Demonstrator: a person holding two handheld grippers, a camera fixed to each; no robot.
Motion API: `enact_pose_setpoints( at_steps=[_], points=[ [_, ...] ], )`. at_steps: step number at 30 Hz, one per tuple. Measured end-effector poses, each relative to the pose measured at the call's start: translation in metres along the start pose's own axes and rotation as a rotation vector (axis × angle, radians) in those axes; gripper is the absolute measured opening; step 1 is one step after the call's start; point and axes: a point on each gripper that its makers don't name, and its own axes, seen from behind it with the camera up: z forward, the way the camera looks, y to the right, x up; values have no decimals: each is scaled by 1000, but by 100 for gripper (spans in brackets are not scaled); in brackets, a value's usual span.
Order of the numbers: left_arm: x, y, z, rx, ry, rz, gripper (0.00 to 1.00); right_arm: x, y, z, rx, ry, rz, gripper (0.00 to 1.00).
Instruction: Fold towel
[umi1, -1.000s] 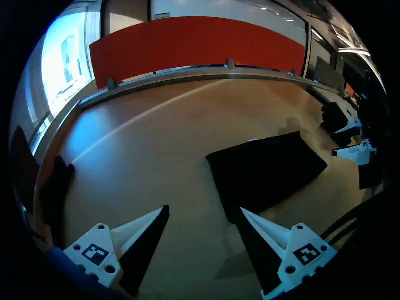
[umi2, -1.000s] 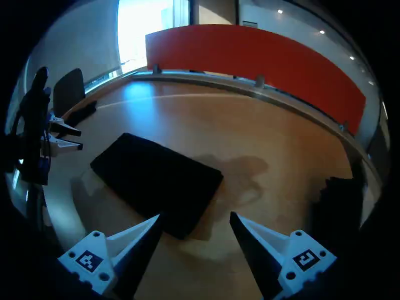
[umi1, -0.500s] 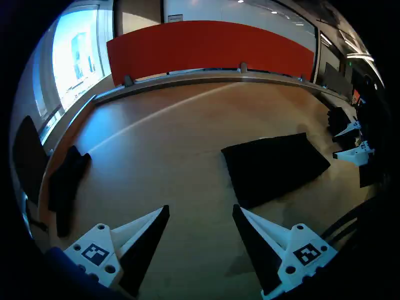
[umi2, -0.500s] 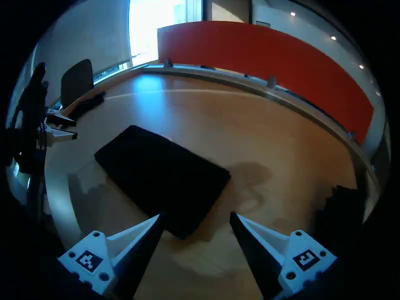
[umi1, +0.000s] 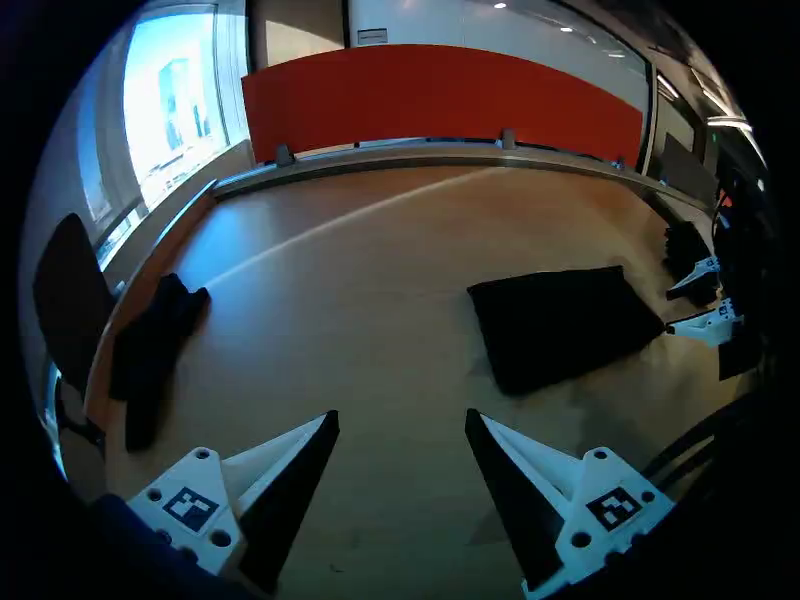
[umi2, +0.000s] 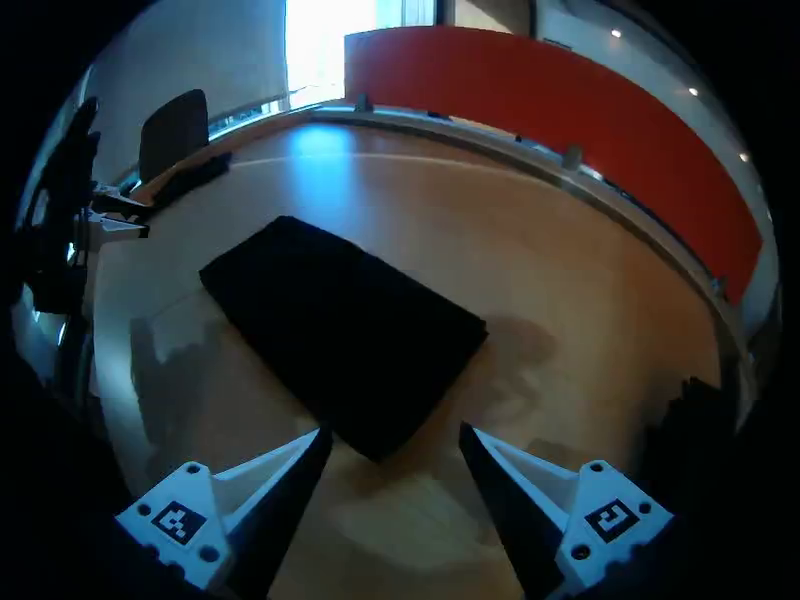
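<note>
Ahead of both grippers spreads a smooth, glossy wooden table (umi1: 340, 260) with a pale sheen of window light across it. A curved red partition (umi1: 440, 100) stands along its far edge on a grey rail, with a bright window (umi1: 175, 110) beyond and to the left.

The left gripper (umi1: 400, 415) is spread wide and holds nothing; its white, wedge-shaped fingers have dark inner faces. The towel (umi1: 563, 325), black, matte and folded into a flat, roughly rectangular shape, lies ahead and to its right, well apart from its fingers. Far to its left, a crumpled dark cloth (umi1: 150, 345) sits at the table's edge beside a dark chair (umi1: 65, 300). Bare wood stretches between that cloth and the towel.

The right gripper (umi2: 395, 430) is also spread wide and holds nothing. From it, the towel lies just ahead, slightly left, with its near corner pointing toward the gap between the fingers. A dark stack of cloth (umi2: 690, 430) sits to its right, near the table's edge.
</note>
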Motion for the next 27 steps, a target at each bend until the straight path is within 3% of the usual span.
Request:
enact_pose_setpoints(
  at_steps=[4,11,21,27],
  points=[
    [-6,-2,-4,7,-6,-5,94,-6,1,5,-5,-16,-12,92],
    [-16,-6,-7,20,-21,-14,93,-19,1,11,8,-60,-27,68],
    [-21,-7,-7,20,-27,-22,94,-20,-10,11,55,-70,-41,50],
    [-21,-7,-8,19,-28,-18,94,-21,-11,13,66,-76,-41,30]
  ],
)
